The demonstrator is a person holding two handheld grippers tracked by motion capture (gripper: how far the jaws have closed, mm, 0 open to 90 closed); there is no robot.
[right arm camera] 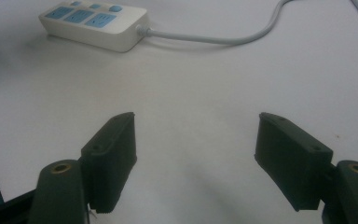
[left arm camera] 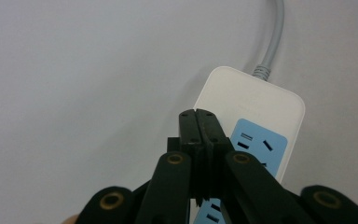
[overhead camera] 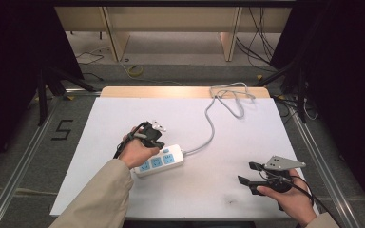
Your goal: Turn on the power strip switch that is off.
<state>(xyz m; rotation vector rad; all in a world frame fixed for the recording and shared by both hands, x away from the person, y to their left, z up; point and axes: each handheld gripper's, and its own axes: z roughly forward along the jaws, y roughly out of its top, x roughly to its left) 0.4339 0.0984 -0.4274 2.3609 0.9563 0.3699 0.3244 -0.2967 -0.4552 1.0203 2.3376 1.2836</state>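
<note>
This place looks like a lab for recordings. The bench point(overhead camera: 123, 190) has a white cover, with black curtains point(overhead camera: 9, 71) at both sides. Loose cables point(overhead camera: 261, 42) lie on the floor point(overhead camera: 180, 71), which bears a taped number point(overhead camera: 62, 129).

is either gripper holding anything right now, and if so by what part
Nothing is held. The left gripper is shut empty above the white power strip; the right gripper is open.

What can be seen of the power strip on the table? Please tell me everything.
The power strip is a white plastic block with rounded corners, lying flat on the white table, skewed to its edges. Its top has three light blue socket panels with small blue buttons beside them. A grey cable leaves its far end and loops at the table's far edge. The left gripper, jaws shut, hovers over it; contact cannot be judged. The right gripper is open, well apart from it.
</note>
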